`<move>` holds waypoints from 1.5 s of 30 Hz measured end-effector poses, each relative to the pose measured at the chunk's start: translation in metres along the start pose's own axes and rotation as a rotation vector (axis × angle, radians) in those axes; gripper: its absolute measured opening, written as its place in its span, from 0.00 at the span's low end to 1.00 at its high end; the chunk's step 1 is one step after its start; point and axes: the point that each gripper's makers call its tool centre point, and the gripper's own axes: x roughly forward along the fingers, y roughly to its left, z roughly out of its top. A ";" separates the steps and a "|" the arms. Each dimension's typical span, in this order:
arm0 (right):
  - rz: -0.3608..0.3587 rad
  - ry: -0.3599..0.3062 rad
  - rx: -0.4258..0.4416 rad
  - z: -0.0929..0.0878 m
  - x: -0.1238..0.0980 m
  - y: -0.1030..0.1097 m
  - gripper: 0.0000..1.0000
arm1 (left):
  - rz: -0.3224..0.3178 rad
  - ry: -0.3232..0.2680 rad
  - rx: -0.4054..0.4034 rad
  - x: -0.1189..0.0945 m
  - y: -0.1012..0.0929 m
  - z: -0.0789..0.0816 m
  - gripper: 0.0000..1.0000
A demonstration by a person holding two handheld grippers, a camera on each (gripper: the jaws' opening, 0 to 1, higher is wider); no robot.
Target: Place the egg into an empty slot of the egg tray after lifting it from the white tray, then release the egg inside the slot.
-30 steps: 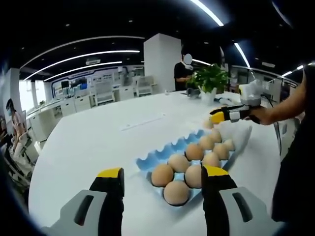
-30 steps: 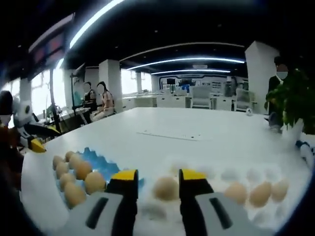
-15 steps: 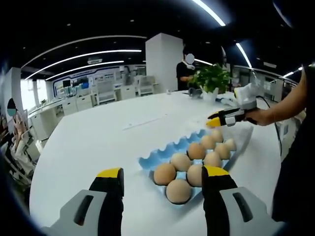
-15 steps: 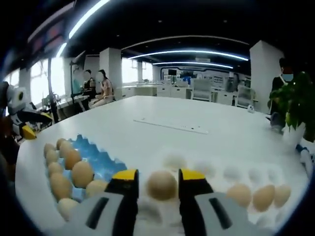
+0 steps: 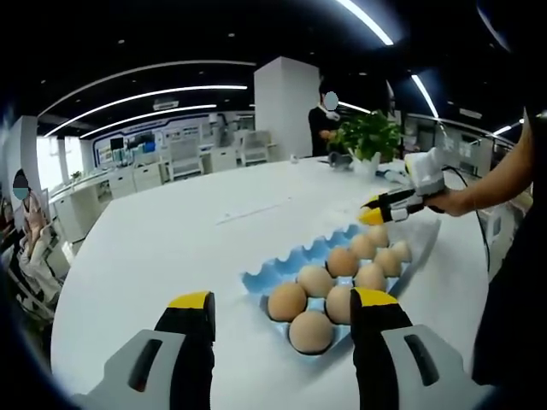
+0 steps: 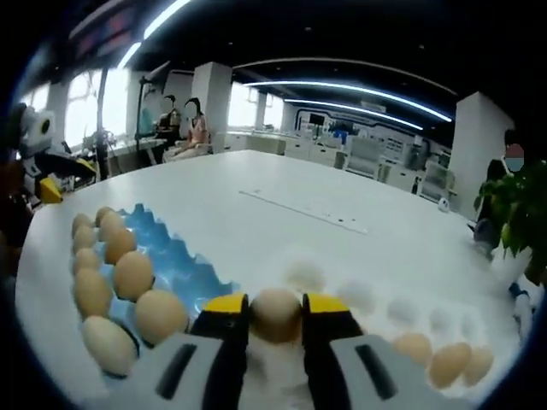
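Change since the earlier frame: in the right gripper view the blue tray sits larger and closer at lower left, and the jaws, formerly apart around the egg, are now pressed to its sides.

Tabletop point(image 5: 162, 239): large, white, rounded; carries everything listed.

Egg tray point(image 6: 175, 256): blue, at left of the right gripper view; eggs fill its left rows, while bare blue cups show along the side nearest the tool. In the left gripper view it lies centre-right.

White tray point(image 6: 359, 299): pale, low in the frame, with a few eggs at lower right.

Right tool point(image 6: 275, 306): clamped on the egg point(image 6: 275, 313), held at bottom centre. The empty cups lie to its left and just ahead, so the coming move is judged a short carry leftward. The hand point(image 5: 457, 201) holds it at the tray's far end, upper right in the left gripper view.

Left tool point(image 5: 282, 307): jaws apart, holding nothing, poised above the tray's near end.
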 end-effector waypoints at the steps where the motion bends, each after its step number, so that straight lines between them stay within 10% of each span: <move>1: -0.006 -0.002 0.014 0.001 0.000 0.000 0.24 | 0.000 0.000 0.001 0.000 0.000 0.000 0.65; 45: 0.064 -0.128 0.080 0.059 -0.001 0.024 0.24 | 0.008 -0.010 -0.002 0.003 0.003 0.000 0.71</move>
